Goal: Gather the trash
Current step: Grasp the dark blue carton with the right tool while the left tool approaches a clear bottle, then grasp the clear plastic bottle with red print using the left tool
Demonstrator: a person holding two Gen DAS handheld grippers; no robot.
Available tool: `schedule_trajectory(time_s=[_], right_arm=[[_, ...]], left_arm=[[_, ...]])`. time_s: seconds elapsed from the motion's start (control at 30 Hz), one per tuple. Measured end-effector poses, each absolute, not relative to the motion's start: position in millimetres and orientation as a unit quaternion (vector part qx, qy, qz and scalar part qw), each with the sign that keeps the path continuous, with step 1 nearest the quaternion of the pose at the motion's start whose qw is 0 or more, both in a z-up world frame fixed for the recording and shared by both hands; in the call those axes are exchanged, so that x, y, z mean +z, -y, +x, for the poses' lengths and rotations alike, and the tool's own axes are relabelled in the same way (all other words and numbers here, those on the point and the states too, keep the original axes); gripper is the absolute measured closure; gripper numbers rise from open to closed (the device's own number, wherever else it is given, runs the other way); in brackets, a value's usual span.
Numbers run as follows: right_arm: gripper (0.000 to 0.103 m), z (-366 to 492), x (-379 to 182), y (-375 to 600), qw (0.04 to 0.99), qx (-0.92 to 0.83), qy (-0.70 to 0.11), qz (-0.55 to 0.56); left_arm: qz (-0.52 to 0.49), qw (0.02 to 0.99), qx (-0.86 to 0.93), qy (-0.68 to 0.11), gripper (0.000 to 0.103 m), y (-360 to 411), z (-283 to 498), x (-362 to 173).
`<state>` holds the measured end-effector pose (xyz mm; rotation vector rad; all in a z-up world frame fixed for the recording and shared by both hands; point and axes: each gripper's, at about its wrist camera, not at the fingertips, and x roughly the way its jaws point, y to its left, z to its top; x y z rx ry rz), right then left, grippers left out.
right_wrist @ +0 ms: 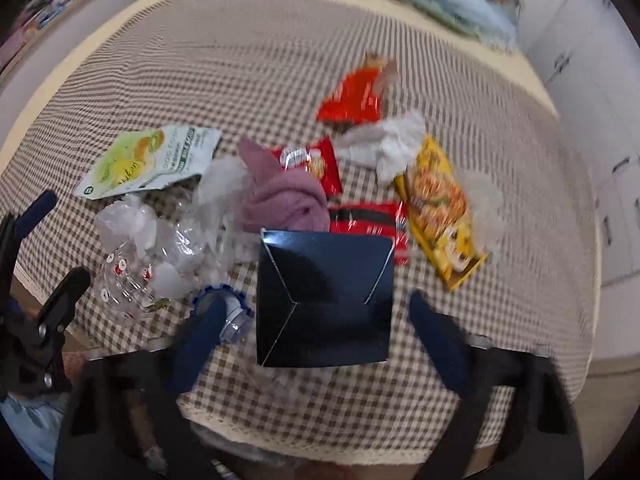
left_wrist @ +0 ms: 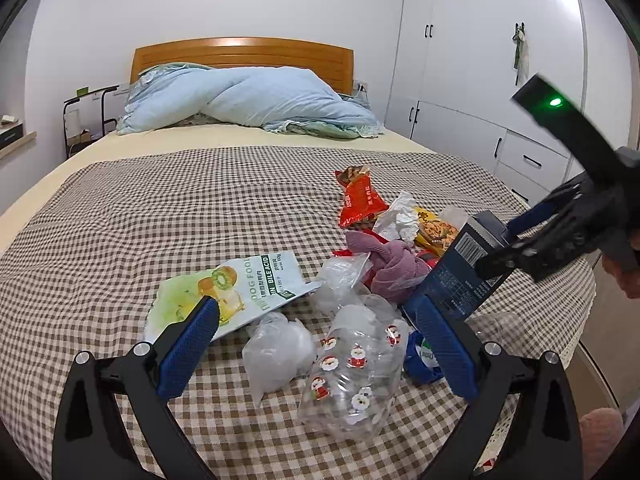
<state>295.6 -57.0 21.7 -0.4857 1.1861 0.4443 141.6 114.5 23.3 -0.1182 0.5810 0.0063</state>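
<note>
Left gripper hangs low over the near edge of the bed, jaws spread wide, nothing between them. Directly ahead: clear plastic bag with Santa stickers and crumpled clear plastic.

Right gripper points steeply down at the dark blue box. From its own view the box sits between the jaws with gaps either side; the left view suggests the fingers are at the box's upper end. Contact unclear, so cannot tell if it is pinched.

Further out: dog food pouch, purple cloth, yellow snack bag, white tissue, red wrapper.

Judgement: early stage. No bin or sack visible; nearly all litter lies uncollected on the checked blanket. Box looks like the current target.
</note>
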Motion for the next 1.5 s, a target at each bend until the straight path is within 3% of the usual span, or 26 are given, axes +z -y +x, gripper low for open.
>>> schedule_trajectory(time_s=[0.17, 0.4, 0.73, 0.9, 1.17, 1.5], right_arm=[[0.041, 309.3, 20.1, 66.5, 0.774, 0.197, -0.574, -0.180], [0.042, 293.7, 42.0, 87.3, 0.811, 0.203, -0.525, -0.157], [0.042, 253.0, 71.4, 157.9, 0.879, 0.231, -0.411, -0.072], [0.042, 227.1, 64.5, 194.3, 0.889, 0.240, -0.385, -0.057], [0.042, 202.2, 47.9, 254.1, 0.897, 0.245, -0.367, -0.010], [0.042, 191.2, 31.9, 277.9, 0.905, 0.233, -0.355, 0.027]], left_arm=[[-0.059, 0.957, 0.003, -0.284, 0.007, -116.7, 136.8, 24.4], [-0.059, 0.953, -0.004, -0.298, 0.008, -114.4, 136.8, 22.7], [0.047, 0.909, -0.028, -0.413, 0.008, -62.6, 183.1, 17.2], [0.104, 0.859, -0.017, -0.501, 0.027, -42.7, 221.8, 4.7], [0.052, 0.860, -0.029, -0.506, 0.027, -53.3, 208.1, 24.5], [0.094, 0.817, -0.021, -0.569, 0.027, -46.3, 245.2, 15.5]])
